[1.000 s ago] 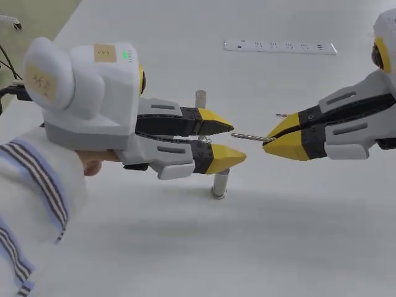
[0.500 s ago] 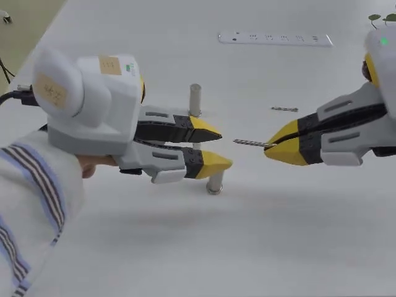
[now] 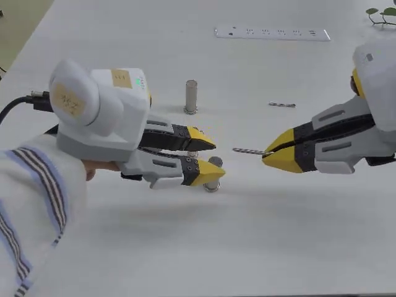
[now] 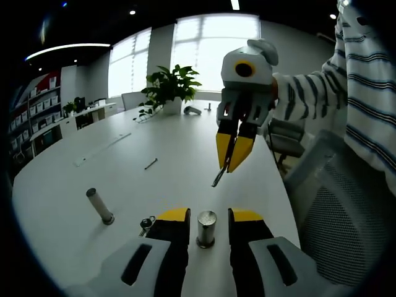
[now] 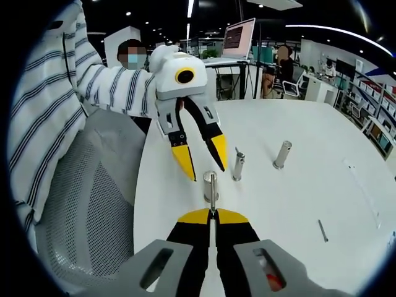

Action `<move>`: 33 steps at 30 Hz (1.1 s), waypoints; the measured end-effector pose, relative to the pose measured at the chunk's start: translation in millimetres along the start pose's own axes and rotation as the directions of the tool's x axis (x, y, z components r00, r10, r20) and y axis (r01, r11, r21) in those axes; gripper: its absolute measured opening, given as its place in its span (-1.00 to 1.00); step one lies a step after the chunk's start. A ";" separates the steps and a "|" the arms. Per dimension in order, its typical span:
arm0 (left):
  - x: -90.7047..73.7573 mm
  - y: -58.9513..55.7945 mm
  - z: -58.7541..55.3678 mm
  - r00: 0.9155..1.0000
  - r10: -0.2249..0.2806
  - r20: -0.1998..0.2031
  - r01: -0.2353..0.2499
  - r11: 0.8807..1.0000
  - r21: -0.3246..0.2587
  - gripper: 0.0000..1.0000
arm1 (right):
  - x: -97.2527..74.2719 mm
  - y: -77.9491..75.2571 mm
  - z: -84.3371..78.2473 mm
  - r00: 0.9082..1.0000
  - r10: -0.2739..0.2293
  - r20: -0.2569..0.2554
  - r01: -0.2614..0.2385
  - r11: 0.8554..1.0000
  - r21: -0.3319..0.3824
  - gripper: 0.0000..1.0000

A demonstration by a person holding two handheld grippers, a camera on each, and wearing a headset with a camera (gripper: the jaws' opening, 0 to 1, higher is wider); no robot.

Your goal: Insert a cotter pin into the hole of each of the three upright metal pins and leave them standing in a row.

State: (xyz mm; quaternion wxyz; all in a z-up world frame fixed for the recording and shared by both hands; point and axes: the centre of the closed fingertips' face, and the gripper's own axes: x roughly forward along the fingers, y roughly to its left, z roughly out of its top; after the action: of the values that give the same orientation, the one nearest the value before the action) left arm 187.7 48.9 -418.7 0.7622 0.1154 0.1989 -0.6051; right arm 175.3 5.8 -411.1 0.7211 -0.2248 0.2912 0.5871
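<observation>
Three upright metal pins stand on the white table. The near pin stands between the jaws of my open left gripper, with a gap on each side. Just beside it is a second pin with a cotter pin through its top. The far pin stands alone. My right gripper is shut on a thin cotter pin. That cotter pin points at the near pin from a short distance.
A loose cotter pin lies on the table right of the far pin. A white power strip lies along the back edge, with a plant at the far right. An office chair stands by the table.
The left gripper has drawn back and down, so its jaws now flank the near pin. The gap between its tips and the cotter pin in the right gripper has widened.
</observation>
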 end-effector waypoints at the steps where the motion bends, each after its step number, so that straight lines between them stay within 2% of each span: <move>1: 1.1 0.6 -1.5 1.000 0.000 -0.004 0.000 1.000 0.001 -0.58 | 1.0 0.1 -1.6 1.000 -0.001 -0.006 0.001 1.000 -0.002 -1.00; 12: 7.2 4.2 -11.4 0.999 -0.006 -0.039 0.006 1.000 0.013 -0.74 | 13.3 -7.2 -19.5 0.999 -0.016 -0.040 0.016 1.000 0.012 -1.00; 16: 7.1 5.6 -12.1 0.999 -0.003 -0.039 0.004 1.000 0.016 -0.74 | 16.3 -7.4 -20.5 0.999 -0.016 -0.038 0.017 1.000 0.025 -1.00; 19: 7.5 1.8 -12.2 0.999 -0.023 -0.038 0.024 1.000 0.017 -0.80 | 17.1 -5.7 -19.7 0.999 -0.013 -0.037 0.014 1.000 0.027 -1.00; 26: 6.5 3.0 -12.4 0.999 -0.017 -0.039 0.017 1.000 0.009 -0.81 | 19.7 -1.6 -19.1 0.999 0.001 -0.046 0.000 1.000 0.019 -1.00; 30: 6.9 2.6 -12.3 0.999 -0.003 -0.046 0.005 0.999 0.040 -0.81 | 21.5 -0.7 -18.3 0.999 0.006 -0.049 -0.006 1.000 0.010 -1.00; 33: 6.7 2.6 -12.5 0.999 -0.006 -0.047 0.008 0.999 0.036 -0.81 | 23.4 0.1 -15.9 0.999 0.011 -0.052 -0.011 1.000 0.003 -1.00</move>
State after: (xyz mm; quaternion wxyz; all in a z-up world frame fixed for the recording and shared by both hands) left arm 189.5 48.8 -433.0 0.7530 0.1425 0.2059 -0.6085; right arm 176.0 12.0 -438.7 0.7103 -0.2373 0.3119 0.5847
